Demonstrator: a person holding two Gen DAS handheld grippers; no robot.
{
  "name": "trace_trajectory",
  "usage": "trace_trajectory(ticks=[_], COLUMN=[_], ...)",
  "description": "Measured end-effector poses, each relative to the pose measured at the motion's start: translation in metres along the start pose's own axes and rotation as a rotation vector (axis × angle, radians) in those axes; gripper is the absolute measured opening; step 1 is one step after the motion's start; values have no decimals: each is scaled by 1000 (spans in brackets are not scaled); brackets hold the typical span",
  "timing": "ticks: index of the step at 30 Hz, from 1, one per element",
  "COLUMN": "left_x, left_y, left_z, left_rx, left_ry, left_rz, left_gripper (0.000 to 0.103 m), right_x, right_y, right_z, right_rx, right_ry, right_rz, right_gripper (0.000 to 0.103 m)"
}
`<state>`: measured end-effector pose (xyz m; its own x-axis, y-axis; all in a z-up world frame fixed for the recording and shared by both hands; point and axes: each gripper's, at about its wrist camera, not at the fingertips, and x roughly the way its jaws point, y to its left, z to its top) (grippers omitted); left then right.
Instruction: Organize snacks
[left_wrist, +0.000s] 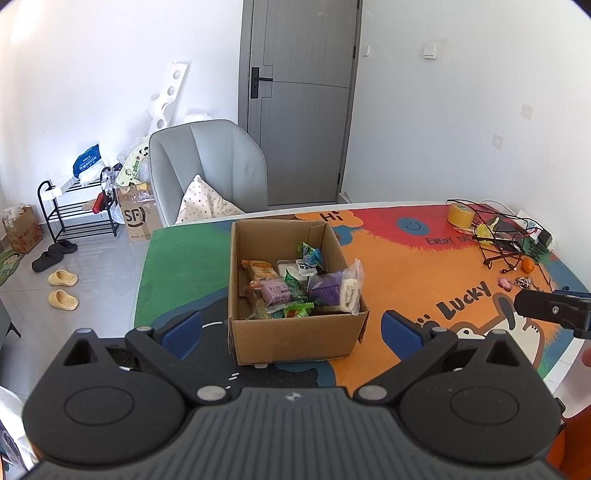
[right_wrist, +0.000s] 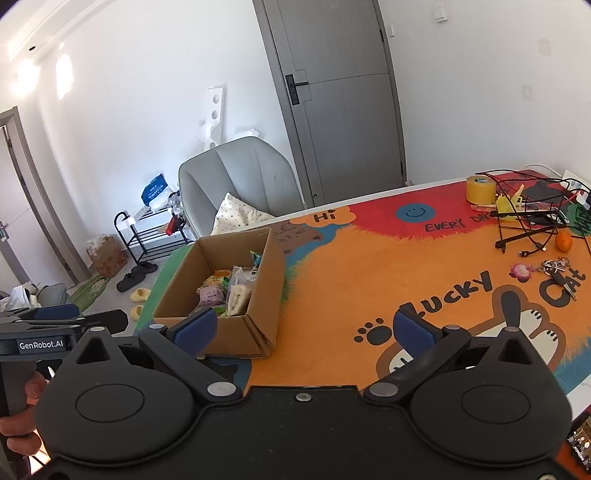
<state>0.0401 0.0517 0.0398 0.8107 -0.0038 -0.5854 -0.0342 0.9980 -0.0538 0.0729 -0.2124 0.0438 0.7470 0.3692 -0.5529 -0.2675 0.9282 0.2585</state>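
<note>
We see the table (left_wrist: 424, 266) with its bright cartoon mat, and the cardboard box (left_wrist: 295, 332) near its left edge, snack packets (left_wrist: 291, 288) piled inside. Left gripper (left_wrist: 291, 328) hovers before the box, spread wide, holding nothing. Right gripper (right_wrist: 306, 328), beside the box, likewise spread and empty-handed.

both views are bright with even daylight, and the white wall (right_wrist: 147, 110) in the right wrist view carries blown-out glare patches at its upper left. shadows are soft, a faint one lying under the cardboard box (left_wrist: 295, 332). fisheye distortion bends the door (right_wrist: 343, 99) and darkens the frame corners, while focus stays sharp throughout.
</note>
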Motion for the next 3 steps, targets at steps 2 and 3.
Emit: trace_trajectory(ticks=[2,3], left_x=[0,0], left_y=[-1,-1], left_z=[0,0], left_rx=[6,8], left_ry=[-6,-7], left_rz=[-1,-3], left_gripper=[102,102], right_x=[0,0], right_y=[0,0], right_z=[0,0], right_rx=[-1,-1], right_ry=[1,1], right_rz=[0,1], right_gripper=[103,103])
